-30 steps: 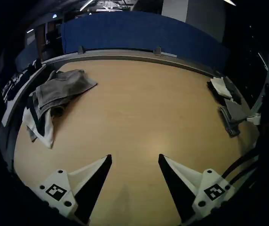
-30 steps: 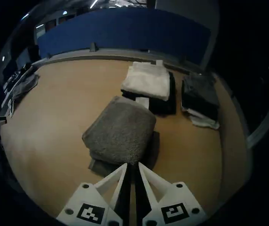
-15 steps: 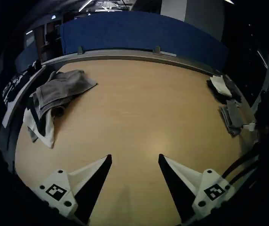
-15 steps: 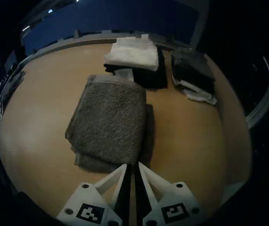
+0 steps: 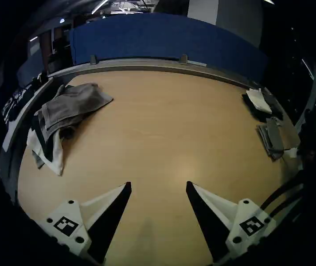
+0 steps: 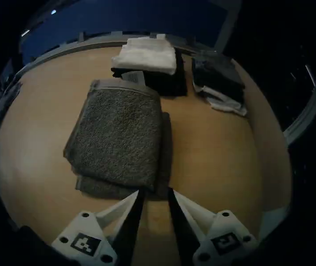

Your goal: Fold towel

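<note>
Folded grey terry towel (image 6: 118, 133) lies on a light wooden table (image 6: 211, 146).
Behind it stands a white-over-black towel stack (image 6: 146, 60), a dark folded pile (image 6: 217, 80) to its right; a rumpled grey-and-white towel heap (image 5: 64, 115) lies at the table's left edge.

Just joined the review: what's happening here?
A person is folding towels at a light wooden table with two handheld grippers. The folded grey terry towel lies flat on it. The right gripper sits at its near edge, jaws slightly apart, not gripping. The left gripper hangs open over the tabletop, facing a crumpled pile of grey and white towels.
</note>
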{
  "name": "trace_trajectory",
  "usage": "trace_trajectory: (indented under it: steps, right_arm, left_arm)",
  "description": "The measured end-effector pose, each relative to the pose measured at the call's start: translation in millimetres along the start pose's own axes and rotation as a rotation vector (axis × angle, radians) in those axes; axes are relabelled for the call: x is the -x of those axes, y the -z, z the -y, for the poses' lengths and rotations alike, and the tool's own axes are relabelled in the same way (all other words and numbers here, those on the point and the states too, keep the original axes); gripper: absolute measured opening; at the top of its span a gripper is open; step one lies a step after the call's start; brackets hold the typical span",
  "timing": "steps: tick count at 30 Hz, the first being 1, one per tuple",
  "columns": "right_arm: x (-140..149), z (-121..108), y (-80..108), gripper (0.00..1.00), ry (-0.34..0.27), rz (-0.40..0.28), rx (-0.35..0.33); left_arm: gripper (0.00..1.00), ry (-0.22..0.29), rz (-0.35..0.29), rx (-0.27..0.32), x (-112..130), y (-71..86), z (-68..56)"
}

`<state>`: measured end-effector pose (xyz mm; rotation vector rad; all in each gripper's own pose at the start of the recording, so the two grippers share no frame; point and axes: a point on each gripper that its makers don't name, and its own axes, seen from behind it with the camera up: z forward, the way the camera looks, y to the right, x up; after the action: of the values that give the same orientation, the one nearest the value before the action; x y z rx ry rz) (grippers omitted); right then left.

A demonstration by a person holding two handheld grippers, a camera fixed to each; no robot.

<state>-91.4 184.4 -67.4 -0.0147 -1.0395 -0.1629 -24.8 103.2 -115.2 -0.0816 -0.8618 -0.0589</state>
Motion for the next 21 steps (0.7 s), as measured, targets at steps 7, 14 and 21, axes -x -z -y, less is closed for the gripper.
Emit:
trace_trajectory:
  steps: [7,14,21]
  right_arm:
    - [-2.5,3.4,6.9,0.87,-0.015,-0.049,0.000]
    - [-13.6,11.4,9.9,0.99,-0.034,-0.085,-0.019]
    - [-24.7,19.2,14.5,0.99,-0.021,-0.111,-0.034]
  left_arm:
    - [0.92,-0.001,-0.002,0.000,-3.2,0.2,0.9]
    - [0.92,-0.002,-0.006,0.005,-6.3,1.2,-3.6]
    - [0.92,0.002,-0.009,0.007,-6.8,1.9,-3.7]
